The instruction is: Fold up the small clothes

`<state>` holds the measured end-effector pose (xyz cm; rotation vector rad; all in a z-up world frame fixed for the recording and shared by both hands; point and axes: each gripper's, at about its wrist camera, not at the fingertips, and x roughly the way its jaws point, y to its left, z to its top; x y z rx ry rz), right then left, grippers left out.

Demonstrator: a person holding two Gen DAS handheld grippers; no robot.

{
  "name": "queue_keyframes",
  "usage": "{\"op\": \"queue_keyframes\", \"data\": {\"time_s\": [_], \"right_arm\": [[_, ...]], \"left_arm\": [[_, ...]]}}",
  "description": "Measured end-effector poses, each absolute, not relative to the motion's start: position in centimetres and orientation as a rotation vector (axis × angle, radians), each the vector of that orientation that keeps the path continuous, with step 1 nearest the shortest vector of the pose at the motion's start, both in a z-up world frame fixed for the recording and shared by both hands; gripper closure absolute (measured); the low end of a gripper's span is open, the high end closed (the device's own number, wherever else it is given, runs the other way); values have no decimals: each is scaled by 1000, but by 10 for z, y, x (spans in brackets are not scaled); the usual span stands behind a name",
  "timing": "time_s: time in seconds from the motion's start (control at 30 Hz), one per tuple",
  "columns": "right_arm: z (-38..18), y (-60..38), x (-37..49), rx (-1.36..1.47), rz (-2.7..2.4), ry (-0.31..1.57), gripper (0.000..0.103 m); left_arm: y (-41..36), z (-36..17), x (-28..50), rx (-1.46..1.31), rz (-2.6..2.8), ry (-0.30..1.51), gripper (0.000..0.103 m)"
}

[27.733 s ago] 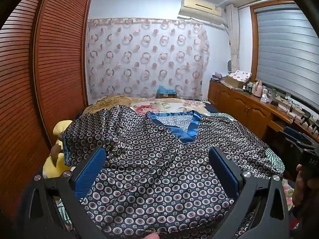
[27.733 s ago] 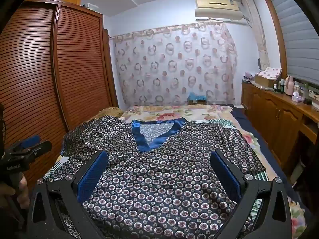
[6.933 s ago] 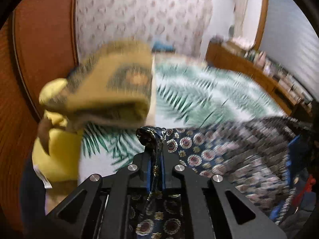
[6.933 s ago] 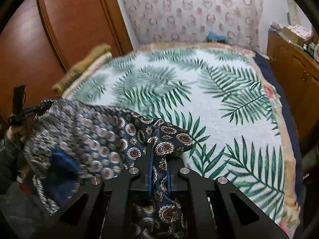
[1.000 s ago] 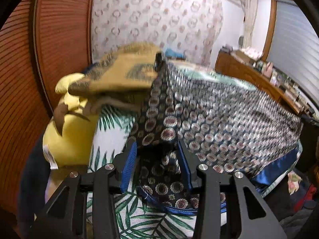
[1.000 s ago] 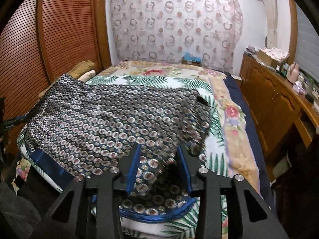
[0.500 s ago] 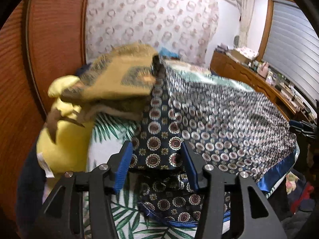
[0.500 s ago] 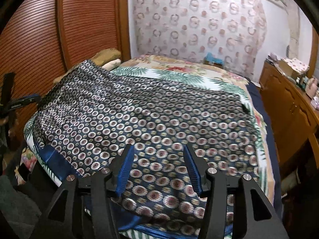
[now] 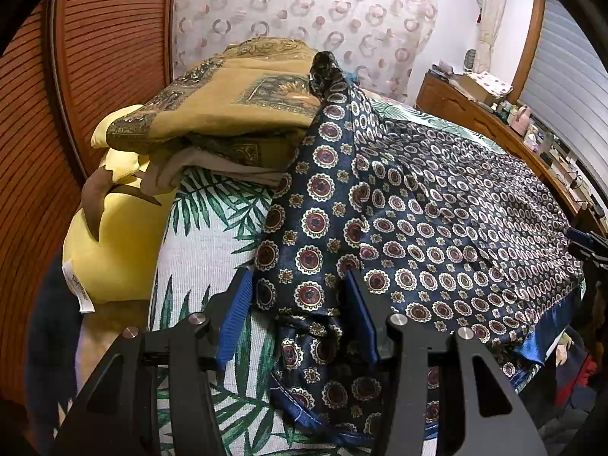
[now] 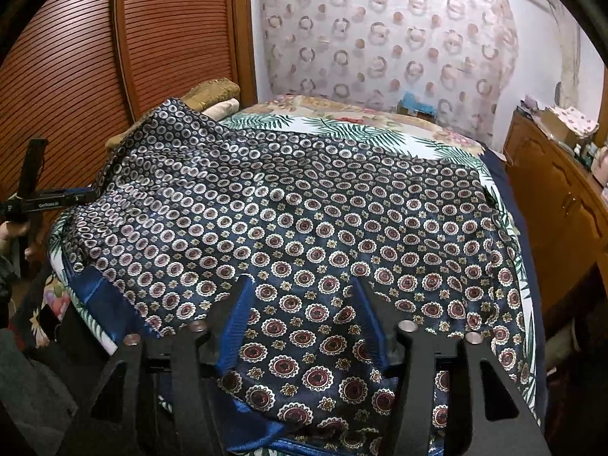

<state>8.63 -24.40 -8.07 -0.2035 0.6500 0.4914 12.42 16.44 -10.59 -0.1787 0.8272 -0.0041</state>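
A dark navy garment with round medallion print and blue trim [image 10: 304, 209] lies spread across the bed, folded over itself; it also shows in the left wrist view [image 9: 437, 228]. One corner of it rests up on a folded ochre blanket [image 9: 228, 102]. My left gripper [image 9: 300, 296] is open, its blue pads on either side of the garment's near left edge, not pinching it. My right gripper [image 10: 304, 304] is open just above the garment's near right part. The other gripper shows at the left edge of the right wrist view [image 10: 34, 197].
The bed has a palm-leaf cover [image 9: 205, 235]. A yellow plush toy [image 9: 114, 235] lies at the bed's left beside wooden louvred wardrobe doors [image 10: 159, 45]. A wooden sideboard [image 10: 562, 197] runs along the right. A patterned curtain [image 10: 380, 45] hangs behind.
Both grippers have opened a little wider and let go of the garment. The garment has settled flat on the bed, and both grippers have drawn back slightly toward the near edge.
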Motion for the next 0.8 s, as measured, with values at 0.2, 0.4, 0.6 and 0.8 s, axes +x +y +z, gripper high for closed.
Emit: {"op": "queue_keyframes", "data": {"time_s": [0.2,0.4,0.6,0.8], "right_arm": [[-98,-228,97,-235,470,694,30],[-116,-215,104,-256,446,709,29],[-117,-219,105,-239,450,702,28],[-116,-229,98,-204,458,702,28]], "left_arm": [[159,-107,124,-159,1,813,52],[156,-107,124,-128,-9,813,65],[153,-104,122,-150,-53,801,99],[133,-68,102,-234,-139,623,99]]}}
